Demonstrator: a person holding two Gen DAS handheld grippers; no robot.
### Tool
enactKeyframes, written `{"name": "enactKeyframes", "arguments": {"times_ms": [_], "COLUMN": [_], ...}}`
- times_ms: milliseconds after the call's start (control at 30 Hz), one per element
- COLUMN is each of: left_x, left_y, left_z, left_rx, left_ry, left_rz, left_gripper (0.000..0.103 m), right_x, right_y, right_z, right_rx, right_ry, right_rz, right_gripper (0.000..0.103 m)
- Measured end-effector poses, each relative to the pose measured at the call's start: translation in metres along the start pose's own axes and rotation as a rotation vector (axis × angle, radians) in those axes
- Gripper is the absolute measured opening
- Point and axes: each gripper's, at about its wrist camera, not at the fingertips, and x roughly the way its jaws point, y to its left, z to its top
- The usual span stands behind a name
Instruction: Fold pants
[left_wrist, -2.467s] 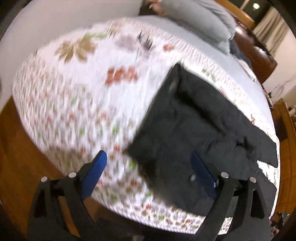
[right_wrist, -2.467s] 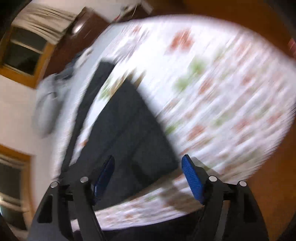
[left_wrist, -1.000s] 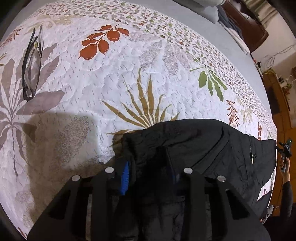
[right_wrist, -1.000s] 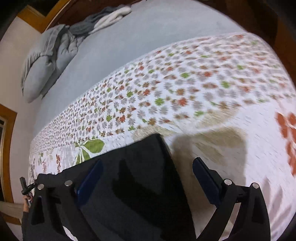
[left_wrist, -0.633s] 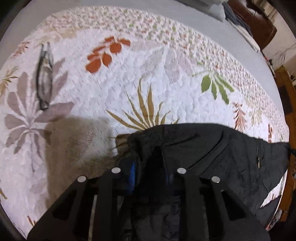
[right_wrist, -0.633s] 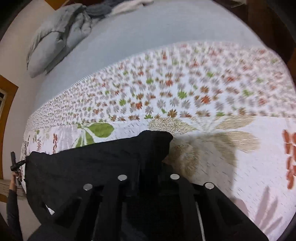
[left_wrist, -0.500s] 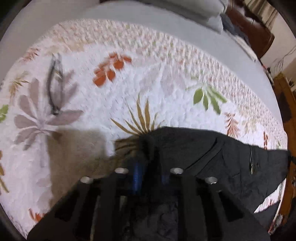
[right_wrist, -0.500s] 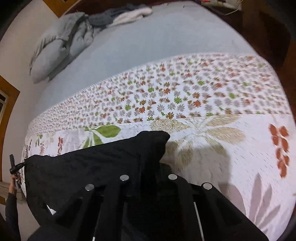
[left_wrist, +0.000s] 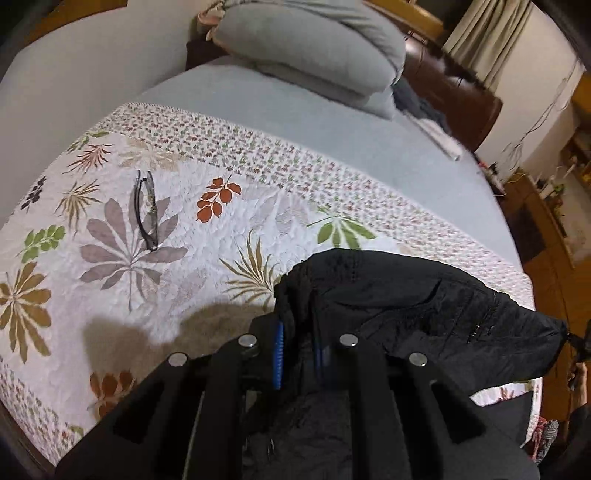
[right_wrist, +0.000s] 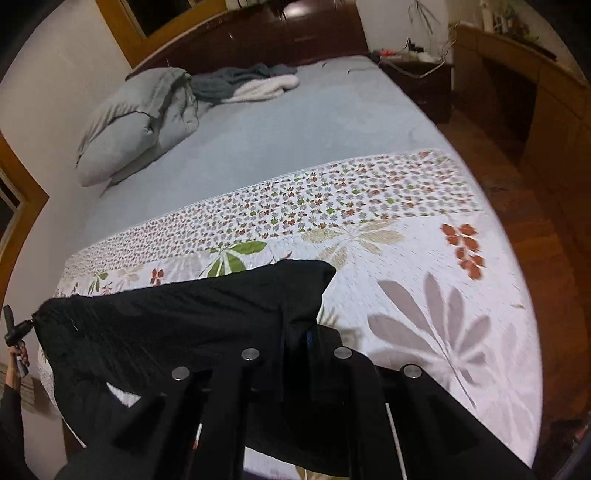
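Black crinkled pants hanging taut over leaf-print quilted bed; left tool and right tool both clamping its corners, pads mostly hidden.

Matt black woven cloth of the pants, faintly crinkled, quilted cotton-like bedspread with puckered stitched surface, smooth matt grey sheet, glossy dark wood headboard, matt black plastic gripper arms, ribbed blue pads, shiny metal pins

A home bedroom: a bed with a leaf-print quilt, grey pillows, wooden headboard
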Motion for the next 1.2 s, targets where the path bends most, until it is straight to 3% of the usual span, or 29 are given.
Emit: {"name": "enactKeyframes", "arguments": {"times_ms": [267,500,967,1133,1200], "left_x": [-0.064,-0.093,-0.101,-0.097,-0.093], "left_y": [0.013,0.035,0.068,0.078,0.083], "left_z": [-0.055,-0.107,-0.191,-0.213,-0.226], "left_rx": [-0.005,-0.022,-0.077,-0.086,-0.093], "left_ry": [-0.066,-0.076,-0.072,-0.055,-0.043], "left_rz": [-0.066,-0.09,-0.116,-0.115,-0.106], "left_gripper": [0.011,0.011,0.011,0.014,0.017], "right_x": [-0.055,-0.085,-0.135,-0.145,-0.144], "right_y": [0.008,0.004,0.027,0.047,0.051], "right_z": [-0.075,-0.138,-0.241,-0.268,-0.279], "right_rx": [-0.009,0.01,-0.048,-0.108,-0.121], "right_ry": [-0.082,-0.138,-0.27,-0.294,-0.294], "right_rz": [-0.027,-0.029,-0.12,-0.158,-0.183], "right_gripper": [0.009,0.009,0.012,0.021,0.03]}}
